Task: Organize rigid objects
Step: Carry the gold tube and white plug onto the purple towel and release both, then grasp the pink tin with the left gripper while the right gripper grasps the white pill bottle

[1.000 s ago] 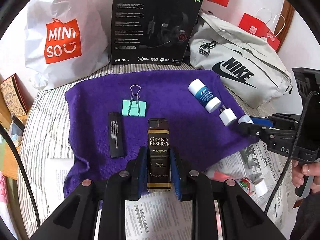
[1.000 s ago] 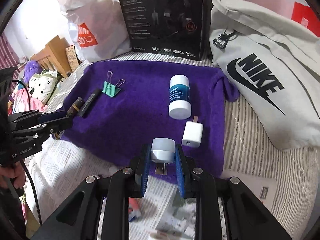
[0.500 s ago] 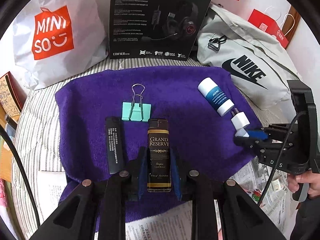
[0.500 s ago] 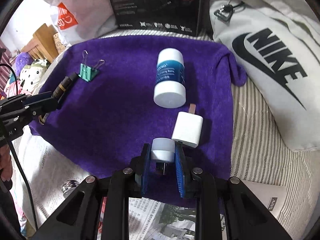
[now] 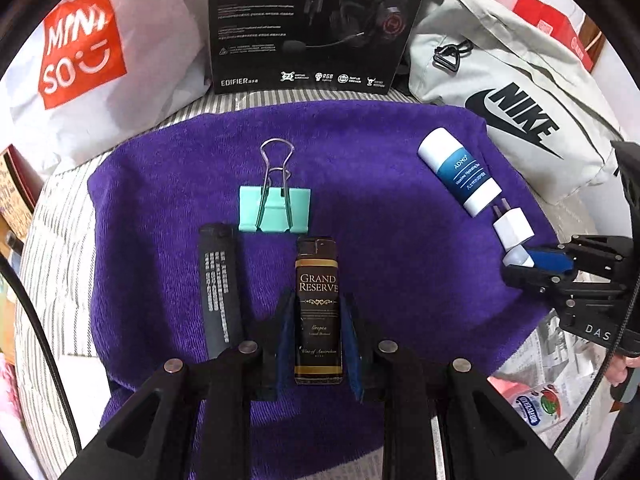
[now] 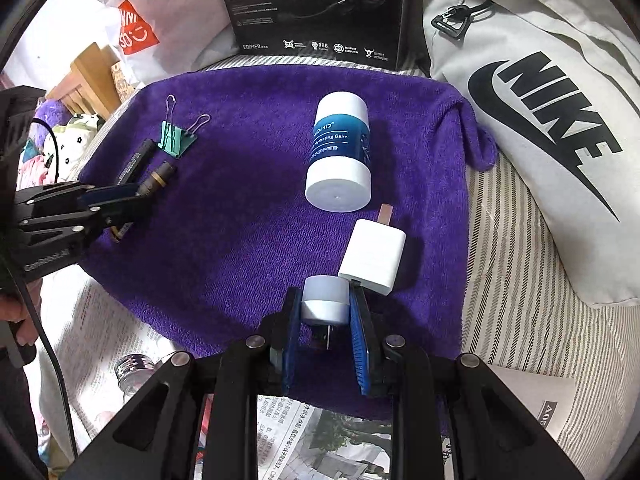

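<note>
My left gripper (image 5: 318, 312) is shut on a black and gold "Grand Reserve" lighter (image 5: 318, 308), low over the purple towel (image 5: 380, 208). A black bar (image 5: 220, 292) lies to its left and a mint binder clip (image 5: 275, 212) just beyond it. My right gripper (image 6: 325, 312) is shut on a small white cylinder with a plug end (image 6: 325, 300), next to a white charger (image 6: 373, 256) and a white and blue balm tube (image 6: 340, 152). Each gripper shows in the other's view: the right (image 5: 528, 260), the left (image 6: 132, 204).
A black headset box (image 5: 316, 20), a white Miniso bag (image 5: 80, 56) and a grey Nike bag (image 5: 512, 96) stand behind the towel. Newspaper (image 6: 320, 440) lies in front, with a small bottle (image 6: 132, 372) and a pink tube (image 5: 532, 400) on it.
Both grippers have moved forward and lower over the towel with their objects still held. The white cylinder now sits close beside the charger.
</note>
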`<state>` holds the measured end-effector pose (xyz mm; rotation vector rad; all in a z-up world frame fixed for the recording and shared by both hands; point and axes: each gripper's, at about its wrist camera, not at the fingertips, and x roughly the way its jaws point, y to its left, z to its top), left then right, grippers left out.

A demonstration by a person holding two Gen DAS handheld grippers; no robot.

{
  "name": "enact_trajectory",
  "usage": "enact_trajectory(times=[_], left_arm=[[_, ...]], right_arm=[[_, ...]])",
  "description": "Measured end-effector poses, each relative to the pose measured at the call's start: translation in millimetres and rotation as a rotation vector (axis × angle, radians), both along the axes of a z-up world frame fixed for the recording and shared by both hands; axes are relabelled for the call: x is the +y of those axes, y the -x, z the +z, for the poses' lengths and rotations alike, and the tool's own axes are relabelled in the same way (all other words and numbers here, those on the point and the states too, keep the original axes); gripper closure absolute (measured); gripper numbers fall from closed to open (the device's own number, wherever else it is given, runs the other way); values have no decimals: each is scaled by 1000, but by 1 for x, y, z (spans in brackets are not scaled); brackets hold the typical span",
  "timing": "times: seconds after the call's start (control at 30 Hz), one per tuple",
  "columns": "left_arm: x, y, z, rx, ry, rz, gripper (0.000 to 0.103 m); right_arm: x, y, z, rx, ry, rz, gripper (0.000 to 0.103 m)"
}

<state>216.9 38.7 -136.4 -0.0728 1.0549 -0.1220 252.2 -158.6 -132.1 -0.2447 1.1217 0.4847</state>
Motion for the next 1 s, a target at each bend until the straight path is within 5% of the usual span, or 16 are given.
enact_trajectory(times=[0.3,0.53,0.7,1.0], left_arm=[[-4,2,1,9,-27,-10,79],[-12,8,2,31,-14,-31,59],[-13,16,6,47,6,-16,58],[-19,72,47,-60,31,-27,51]], right_arm=[[-3,0,1,2,-7,10,77],[-11,0,7,30,-33,-8,63],[-15,11,21,12,-25,-8,56],[-42,67,57,-50,-69,3,50]])
